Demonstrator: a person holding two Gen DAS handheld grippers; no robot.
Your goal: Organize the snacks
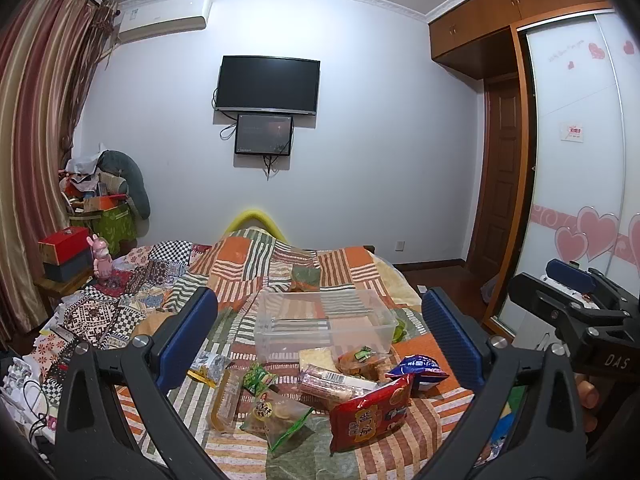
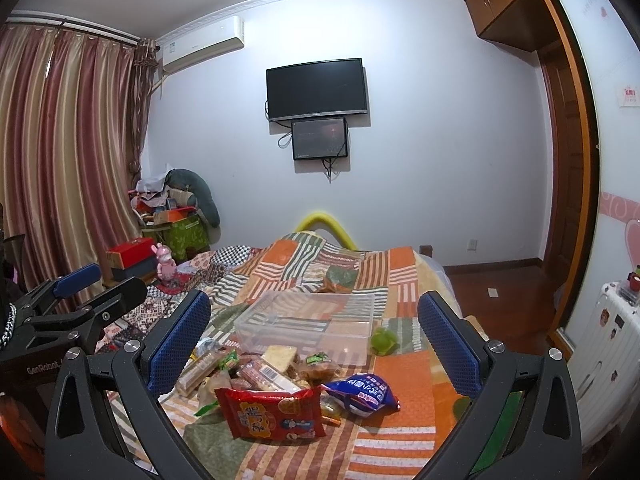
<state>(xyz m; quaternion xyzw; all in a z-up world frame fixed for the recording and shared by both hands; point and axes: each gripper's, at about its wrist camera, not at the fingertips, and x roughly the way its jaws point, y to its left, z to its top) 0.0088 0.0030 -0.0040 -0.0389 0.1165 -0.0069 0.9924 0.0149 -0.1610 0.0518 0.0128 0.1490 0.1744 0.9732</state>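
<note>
A pile of snack packets lies on the patchwork bed. It holds a red packet [image 1: 370,414] [image 2: 276,414], a blue and white bag [image 1: 418,368] [image 2: 362,394], a long barcoded biscuit pack [image 1: 336,384] [image 2: 266,374] and a green-trimmed clear pack [image 1: 276,410]. Behind them stands an empty clear plastic box [image 1: 324,324] [image 2: 308,326]. My left gripper [image 1: 320,338] is open and empty, raised above the pile. My right gripper [image 2: 314,342] is open and empty, also above the pile. The right gripper shows at the right edge of the left wrist view [image 1: 576,300].
A green toy [image 2: 384,340] lies right of the box. A bedside stand with red and grey boxes [image 1: 66,254] and a pink figure [image 1: 102,260] is at the left. Curtains hang left; a wardrobe [image 1: 580,160] and white suitcase [image 2: 608,356] stand right.
</note>
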